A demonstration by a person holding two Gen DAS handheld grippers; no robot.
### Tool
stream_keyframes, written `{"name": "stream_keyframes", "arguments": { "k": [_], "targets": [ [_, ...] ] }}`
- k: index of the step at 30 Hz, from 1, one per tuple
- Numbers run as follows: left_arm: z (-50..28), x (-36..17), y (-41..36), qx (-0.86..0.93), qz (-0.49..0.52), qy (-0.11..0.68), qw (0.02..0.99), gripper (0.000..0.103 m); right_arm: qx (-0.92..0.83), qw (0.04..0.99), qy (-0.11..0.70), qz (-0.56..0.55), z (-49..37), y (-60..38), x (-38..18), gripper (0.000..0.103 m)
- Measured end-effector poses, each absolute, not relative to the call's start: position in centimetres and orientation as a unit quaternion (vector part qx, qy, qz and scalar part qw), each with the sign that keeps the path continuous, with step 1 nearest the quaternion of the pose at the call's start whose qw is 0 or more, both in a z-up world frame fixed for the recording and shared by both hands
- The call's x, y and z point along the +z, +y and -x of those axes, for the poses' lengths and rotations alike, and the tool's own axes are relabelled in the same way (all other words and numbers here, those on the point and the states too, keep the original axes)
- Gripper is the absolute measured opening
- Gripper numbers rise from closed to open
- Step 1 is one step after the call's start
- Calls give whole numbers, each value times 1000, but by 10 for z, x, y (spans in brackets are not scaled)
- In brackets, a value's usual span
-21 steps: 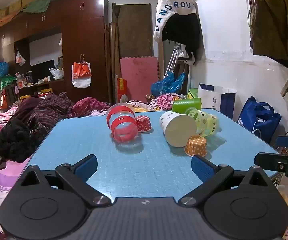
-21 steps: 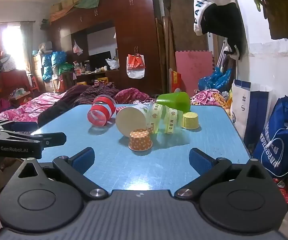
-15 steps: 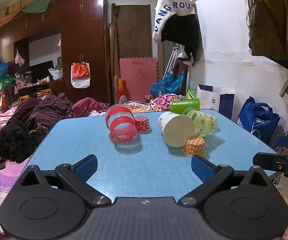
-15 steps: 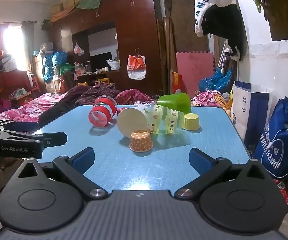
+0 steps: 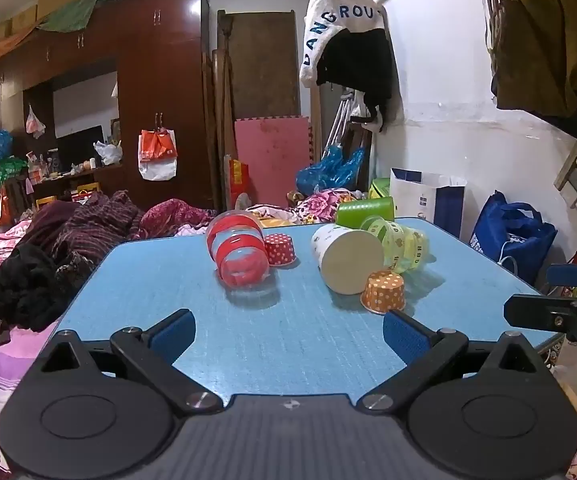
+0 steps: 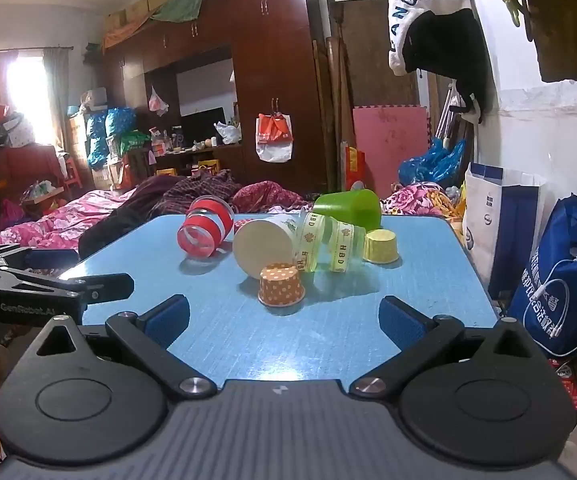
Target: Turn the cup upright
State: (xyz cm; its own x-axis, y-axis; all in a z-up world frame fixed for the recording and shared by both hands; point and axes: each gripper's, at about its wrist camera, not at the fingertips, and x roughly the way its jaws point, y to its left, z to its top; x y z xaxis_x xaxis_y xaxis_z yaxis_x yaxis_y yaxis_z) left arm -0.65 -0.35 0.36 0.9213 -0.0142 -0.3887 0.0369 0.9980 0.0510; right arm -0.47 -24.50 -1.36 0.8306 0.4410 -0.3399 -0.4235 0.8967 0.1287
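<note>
Several cups lie on a blue table [image 5: 288, 340]. A clear cup with red bands [image 5: 240, 252] lies on its side at centre left; it also shows in the right wrist view [image 6: 204, 230]. A white paper cup [image 5: 348, 258] [image 6: 264, 246] lies on its side, bottom toward me. A clear cup with yellow-green ribbon [image 5: 400, 240] [image 6: 332, 246] lies beside it. A green cup [image 5: 364, 210] [image 6: 348, 208] lies behind. My left gripper [image 5: 288, 332] and right gripper [image 6: 284, 320] are open and empty, short of the cups.
Small paper cups stand upside down: orange dotted [image 5: 382, 292] [image 6: 280, 284], red dotted [image 5: 280, 249], yellow [image 6: 380, 246]. Beds with clothes [image 5: 48, 248] lie left of the table. Bags [image 6: 560, 276] stand by the wall at right. The other gripper shows at each view's edge.
Both grippers have moved slightly toward the cups. The jaws stay open. No cup has moved.
</note>
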Motion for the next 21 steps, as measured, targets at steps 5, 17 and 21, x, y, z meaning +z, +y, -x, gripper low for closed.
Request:
{"name": "stream_keyframes", "arguments": {
  "k": [5,17,21],
  "targets": [
    [6,3,-5,-15,-30,200,979,101,231,955,182,-23,8,-247,-13,102],
    [6,2,-7,-17,-34,200,979,101,233,955,179,-27,9,-251,-10,102],
    [7,1,-9,-19,-37,200,979,101,233,956,179,-25,5,-247,-15,102]
  ]
}}
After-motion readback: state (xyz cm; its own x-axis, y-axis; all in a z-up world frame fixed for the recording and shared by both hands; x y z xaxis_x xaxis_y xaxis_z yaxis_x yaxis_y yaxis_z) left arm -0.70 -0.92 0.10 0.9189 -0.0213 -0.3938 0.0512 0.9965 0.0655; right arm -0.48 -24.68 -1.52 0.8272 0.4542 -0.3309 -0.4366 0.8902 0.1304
